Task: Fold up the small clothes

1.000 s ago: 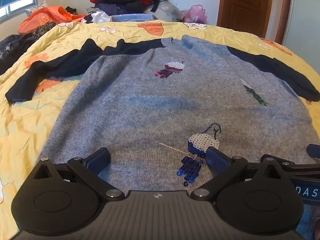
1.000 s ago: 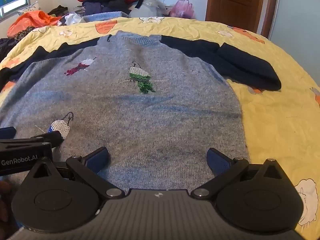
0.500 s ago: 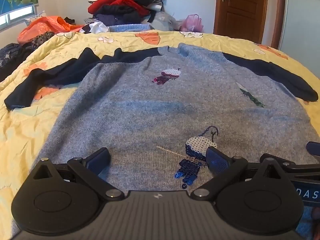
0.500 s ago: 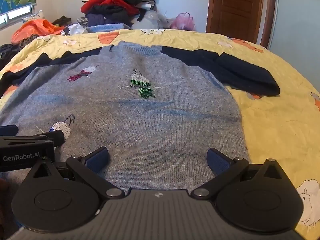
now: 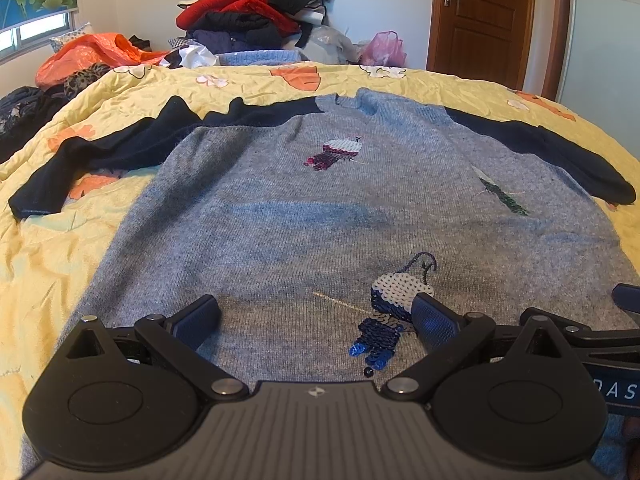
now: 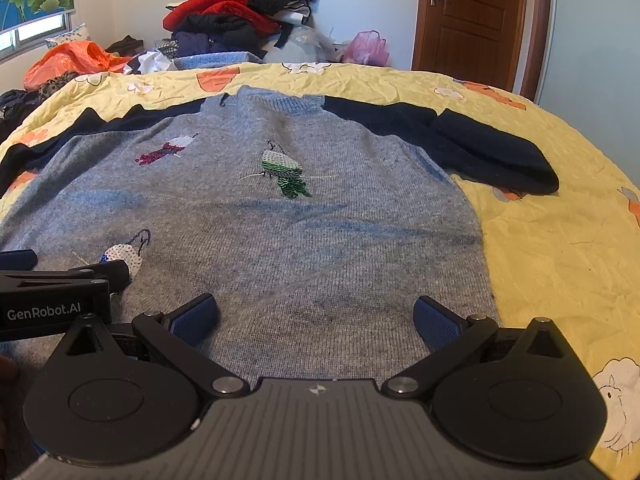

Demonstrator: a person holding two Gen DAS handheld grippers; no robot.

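Your left gripper [image 5: 316, 320] and right gripper [image 6: 316, 318] hide the sweater [image 5: 320, 220] hem; both fingers spread wide, empty. Only the right view shows the green sequin bird [image 6: 285, 174] fully.

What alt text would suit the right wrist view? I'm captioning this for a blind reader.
A grey sweater with navy sleeves and sequin birds lies flat, face up, on a yellow floral bedspread. The open right gripper hovers over its hem, the left gripper alongside. A clothes pile and wooden door stand behind.
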